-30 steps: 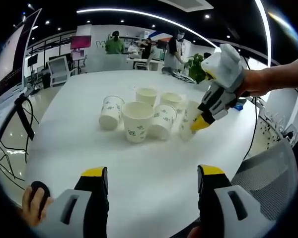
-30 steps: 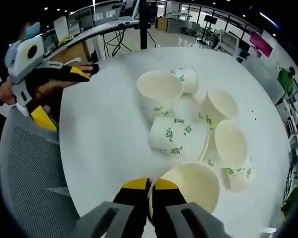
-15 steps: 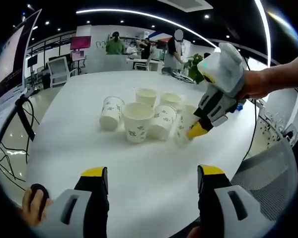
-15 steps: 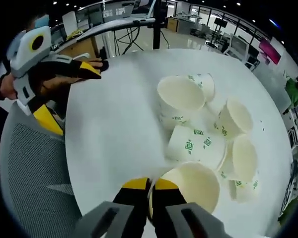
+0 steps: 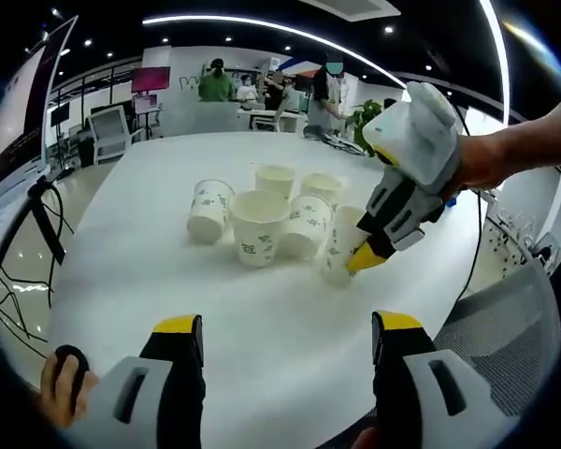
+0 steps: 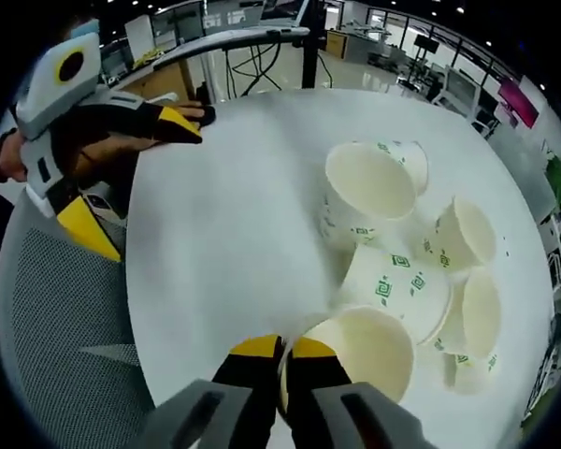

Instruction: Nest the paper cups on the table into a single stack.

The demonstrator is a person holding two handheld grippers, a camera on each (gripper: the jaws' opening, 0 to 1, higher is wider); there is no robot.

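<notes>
Left gripper view: left gripper [image 5: 285, 337], yellow-tipped jaws spread wide, nothing between them, hovering over the round white table [image 5: 122, 271]. White paper cups with green print [image 5: 259, 227] sit clustered mid-table, some upright, some tipped. Right gripper [image 5: 366, 259] pinches the rim of one white paper cup [image 5: 340, 245] at the cluster's right edge.

Right gripper view: right gripper's jaws nearly together, clamped on the held cup's rim, wall between them. Other cups lie just beyond. Left gripper at left, over the table edge beside a grey mesh chair [image 6: 56, 309].
</notes>
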